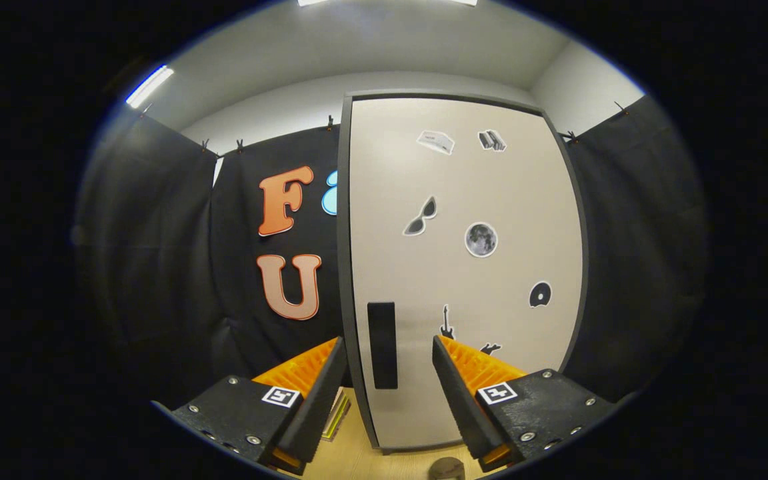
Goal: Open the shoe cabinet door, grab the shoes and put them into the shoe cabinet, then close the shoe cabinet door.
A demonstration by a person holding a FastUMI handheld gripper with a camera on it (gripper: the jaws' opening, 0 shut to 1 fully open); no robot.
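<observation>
Two fingers of my gripper [389, 373] stand spread before the shut beige sticker-dotted shoe cabinet door [464, 267], straddling its black vertical handle [382, 345]; approaching off-centre, I judge, risks one finger striking the grey door edge [344, 253] instead.

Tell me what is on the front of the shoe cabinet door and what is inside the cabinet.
The shoe cabinet door is shut, so the inside is hidden. Its front carries a dark handle and several stickers. The gripper is open, its fingers either side of the handle.

Wooden floor [357, 460], shoe cabinet [464, 267] standing on it, door closed
</observation>
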